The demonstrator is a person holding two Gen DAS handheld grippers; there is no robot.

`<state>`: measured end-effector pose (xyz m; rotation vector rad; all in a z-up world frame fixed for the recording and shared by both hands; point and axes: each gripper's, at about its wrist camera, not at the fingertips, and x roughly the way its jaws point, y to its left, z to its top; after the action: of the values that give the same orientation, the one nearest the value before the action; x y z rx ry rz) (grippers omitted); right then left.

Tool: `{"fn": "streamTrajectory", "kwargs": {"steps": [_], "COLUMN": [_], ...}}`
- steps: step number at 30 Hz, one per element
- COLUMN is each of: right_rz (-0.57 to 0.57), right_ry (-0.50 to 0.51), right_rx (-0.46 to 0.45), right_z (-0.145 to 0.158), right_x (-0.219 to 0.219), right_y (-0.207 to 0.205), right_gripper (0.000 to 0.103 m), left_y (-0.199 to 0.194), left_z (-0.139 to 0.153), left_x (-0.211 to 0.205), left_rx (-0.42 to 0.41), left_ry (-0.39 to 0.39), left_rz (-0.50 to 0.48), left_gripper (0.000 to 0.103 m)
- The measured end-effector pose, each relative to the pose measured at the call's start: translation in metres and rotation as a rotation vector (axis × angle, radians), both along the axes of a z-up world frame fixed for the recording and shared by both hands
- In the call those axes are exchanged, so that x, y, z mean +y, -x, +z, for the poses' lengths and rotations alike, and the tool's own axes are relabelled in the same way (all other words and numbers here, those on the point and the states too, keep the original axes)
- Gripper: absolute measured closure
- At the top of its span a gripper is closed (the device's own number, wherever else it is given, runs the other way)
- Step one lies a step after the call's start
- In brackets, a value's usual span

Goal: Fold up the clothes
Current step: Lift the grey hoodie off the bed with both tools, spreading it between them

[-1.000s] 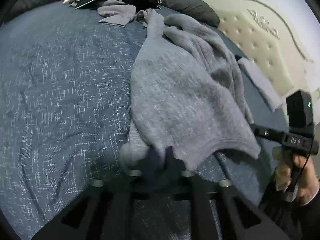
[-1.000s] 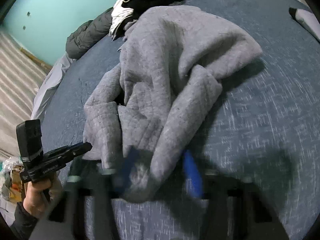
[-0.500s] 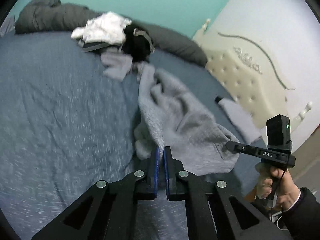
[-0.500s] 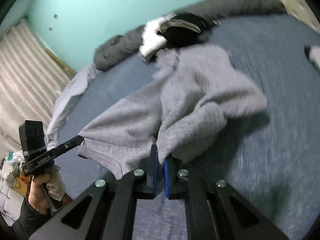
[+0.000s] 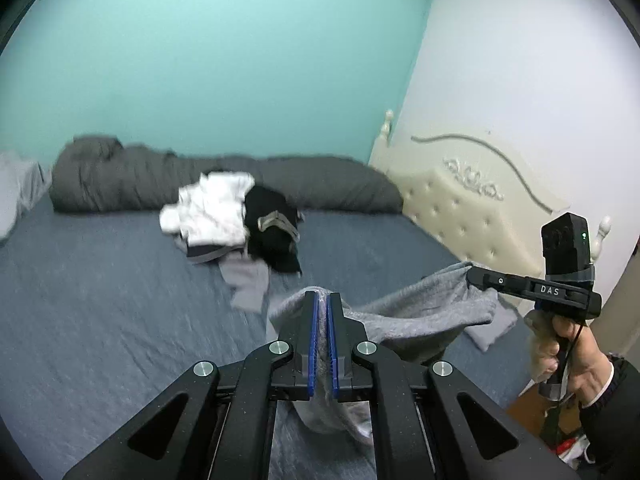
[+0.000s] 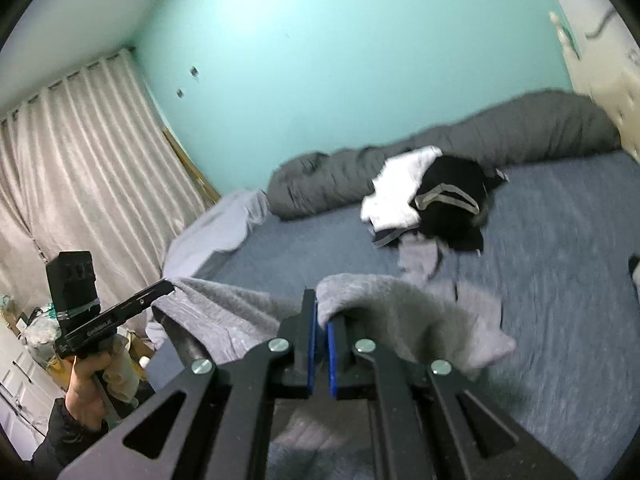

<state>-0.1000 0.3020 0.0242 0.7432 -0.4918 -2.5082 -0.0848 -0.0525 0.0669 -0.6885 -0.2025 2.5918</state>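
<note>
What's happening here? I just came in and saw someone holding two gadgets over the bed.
A person is folding laundry with a handheld gripper in each hand. The left gripper and right gripper are each clamped on an edge of a grey sweatshirt, holding it up over the blue bed. A pile of white and black clothes waits near the dark duvet.

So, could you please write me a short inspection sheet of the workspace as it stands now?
Surface: bed with a blue cover, wrinkled.
Job's things: grey garment lifted off the bed, stretched between both claws.
Clutter: pile of white and black clothes near the rolled dark duvet; a small grey piece in front of the pile.
Grippers: left claw shut on the grey garment; right claw shut on it too.
Cables: thin black cable by the right hand.
Surroundings: teal wall, cream headboard, curtains.
</note>
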Motion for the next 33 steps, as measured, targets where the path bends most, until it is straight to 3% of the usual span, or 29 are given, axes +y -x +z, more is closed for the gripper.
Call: {"fn": "streamTrajectory", "kwargs": {"steps": [14, 17, 19, 24, 31, 33], "right_rz": [0.098, 0.112, 0.109, 0.102, 0.099, 0.088], "right_ry": [0.086, 0.063, 0.028, -0.052, -0.003, -0.006], "right_rx": [0.133, 0.140, 0.104, -0.045, -0.289, -0.330], "right_z": [0.125, 0.137, 0.128, 0.064, -0.090, -0.118], "right_x": [-0.019, -0.023, -0.026, -0.035, -0.038, -0.039], "right_y": [-0.026, -0.028, -0.020, 0.005, 0.051, 0.057], "right_gripper": [0.099, 0.099, 0.099, 0.099, 0.096, 0.096], "left_y": [-0.057, -0.064, -0.062, -0.033, 0.025, 0.038], "left_z": [0.142, 0.161, 0.163, 0.110, -0.033, -0.065], "left_x": [-0.021, -0.024, -0.022, -0.015, -0.002, -0.001], "left_rx": [0.212, 0.242, 0.236, 0.123, -0.116, -0.166], "left_ry": [0.040, 0.058, 0.089, 0.113, 0.142, 0.143], "left_rz": [0.083, 0.100, 0.105, 0.091, 0.077, 0.081], "left_gripper": [0.099, 0.099, 0.099, 0.099, 0.099, 0.099]}}
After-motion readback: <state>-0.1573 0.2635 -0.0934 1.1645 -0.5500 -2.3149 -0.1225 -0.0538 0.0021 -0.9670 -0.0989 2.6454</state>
